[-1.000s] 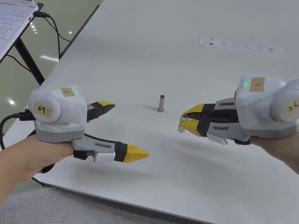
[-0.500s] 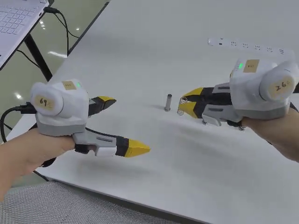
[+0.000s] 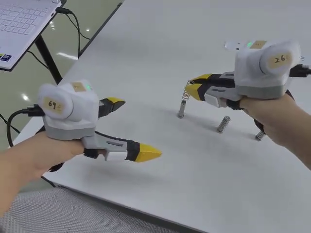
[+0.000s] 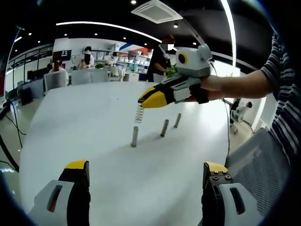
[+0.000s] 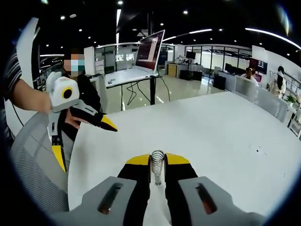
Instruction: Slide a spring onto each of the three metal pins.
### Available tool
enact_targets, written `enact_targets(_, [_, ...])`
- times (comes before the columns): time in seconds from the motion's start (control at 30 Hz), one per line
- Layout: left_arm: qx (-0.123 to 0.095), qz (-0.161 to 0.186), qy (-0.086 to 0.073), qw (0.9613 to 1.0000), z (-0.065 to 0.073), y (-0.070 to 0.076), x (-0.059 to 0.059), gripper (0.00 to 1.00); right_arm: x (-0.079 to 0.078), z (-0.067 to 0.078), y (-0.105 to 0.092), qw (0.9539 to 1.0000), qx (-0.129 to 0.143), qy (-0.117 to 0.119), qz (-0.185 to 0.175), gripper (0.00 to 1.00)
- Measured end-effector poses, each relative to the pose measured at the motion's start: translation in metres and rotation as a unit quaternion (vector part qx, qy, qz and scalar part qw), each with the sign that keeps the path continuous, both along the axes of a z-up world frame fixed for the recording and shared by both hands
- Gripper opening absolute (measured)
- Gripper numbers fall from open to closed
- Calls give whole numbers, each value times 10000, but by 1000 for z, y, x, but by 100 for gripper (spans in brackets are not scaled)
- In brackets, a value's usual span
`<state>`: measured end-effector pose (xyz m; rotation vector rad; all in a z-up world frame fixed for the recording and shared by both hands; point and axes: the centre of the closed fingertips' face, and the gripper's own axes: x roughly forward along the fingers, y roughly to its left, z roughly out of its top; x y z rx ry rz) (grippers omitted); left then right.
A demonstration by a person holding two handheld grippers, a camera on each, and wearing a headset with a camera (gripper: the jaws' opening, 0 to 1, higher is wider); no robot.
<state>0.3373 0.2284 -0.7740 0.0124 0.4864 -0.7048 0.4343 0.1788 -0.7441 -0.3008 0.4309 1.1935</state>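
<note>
My right tongs (image 3: 193,87) are clenched on the spring (image 3: 185,93) — the yellow tips pinch its upper coils and the rest hangs below them. In the right gripper view the spring (image 5: 157,167) stands upright in the narrow gap between the two tips. It hangs directly over the bare pin (image 3: 181,110), which stands upright on the white surface (image 3: 146,58), well in from both the left edge and the near edge. The spring's lower end sits right at the pin's top. I cannot tell whether the two touch or whether any coil is over the pin. The left gripper view shows the pairing from the side: spring (image 4: 139,113) above, pin (image 4: 135,136) below, nearly in line.

Beyond the bare pin, away from the left edge, stand the two other pins (image 3: 223,124), each already wearing a spring. The farther one is partly tucked under my right hand (image 3: 272,114).

My left tongs (image 3: 136,128) are released — jaws spread wide, nothing between them. They hover over the near left corner of the surface, well apart from the pins. In the left gripper view their two yellow-tipped jaws frame the pins from either side.

Off the left edge, a laptop (image 3: 19,24) sits open on a stand, with cables (image 3: 77,29) trailing from it.
</note>
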Motion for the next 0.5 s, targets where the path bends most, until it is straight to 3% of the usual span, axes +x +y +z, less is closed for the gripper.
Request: enact_targets(0.5, [-4,-77,96,9999,-4,-3,-3,98,-2,-38,3,9989,-426,214,-18,8])
